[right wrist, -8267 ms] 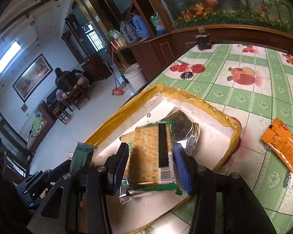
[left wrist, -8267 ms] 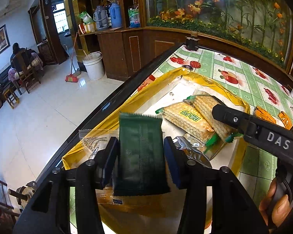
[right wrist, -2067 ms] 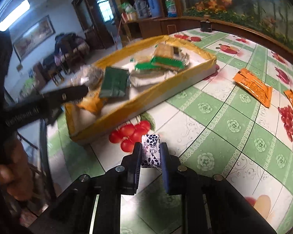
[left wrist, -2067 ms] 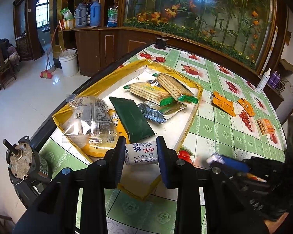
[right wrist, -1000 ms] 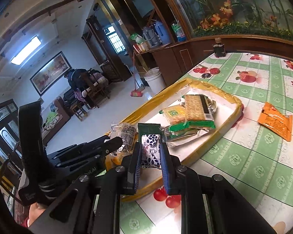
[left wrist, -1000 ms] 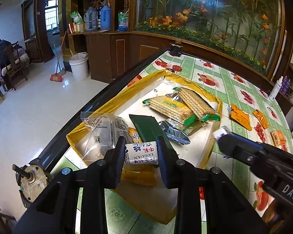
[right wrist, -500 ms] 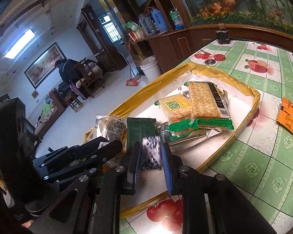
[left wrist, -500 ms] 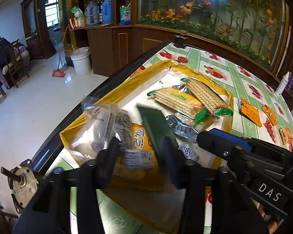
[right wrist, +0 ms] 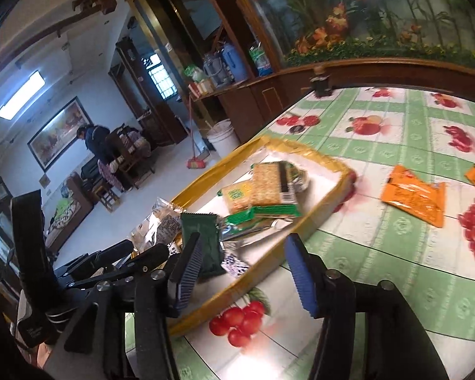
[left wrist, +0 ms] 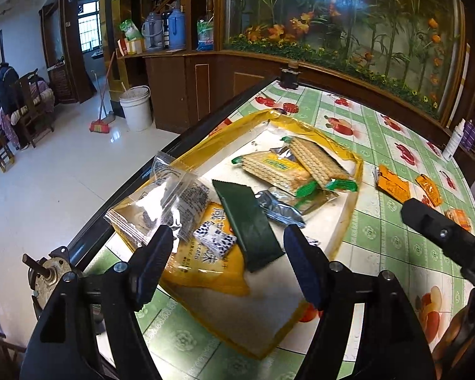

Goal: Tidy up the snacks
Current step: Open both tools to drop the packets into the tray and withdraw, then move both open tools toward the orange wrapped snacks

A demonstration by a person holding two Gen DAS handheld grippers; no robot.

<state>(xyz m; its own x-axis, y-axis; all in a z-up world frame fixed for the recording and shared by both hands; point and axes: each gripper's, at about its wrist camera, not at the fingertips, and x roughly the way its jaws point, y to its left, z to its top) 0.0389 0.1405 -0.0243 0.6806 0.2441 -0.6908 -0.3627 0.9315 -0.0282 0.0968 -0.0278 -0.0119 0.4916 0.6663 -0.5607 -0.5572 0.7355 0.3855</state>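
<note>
A yellow-rimmed tray [left wrist: 353,209] [right wrist: 304,224] holds snacks: two cracker packs [left wrist: 275,169] [right wrist: 266,186], a dark green packet [left wrist: 248,224] [right wrist: 202,237], a clear cookie bag [left wrist: 164,202], a yellow bag [left wrist: 205,266] and silver wrappers. A small blue-and-white candy packet [left wrist: 213,240] lies on the yellow bag; another [right wrist: 234,264] lies by the green packet. My left gripper [left wrist: 229,261] is open and empty above the tray's near end. My right gripper [right wrist: 243,269] is open and empty over the tray's near rim.
Orange snack packets [left wrist: 392,186] [right wrist: 416,196] lie on the green fruit-print tablecloth [right wrist: 380,253] right of the tray. A metal motor part [left wrist: 52,274] sits at the table's left edge. A wooden cabinet with a flower display stands behind the table.
Both grippers have opened and dropped their small blue-and-white candy packets into the tray. Both have pulled back a little from the tray.
</note>
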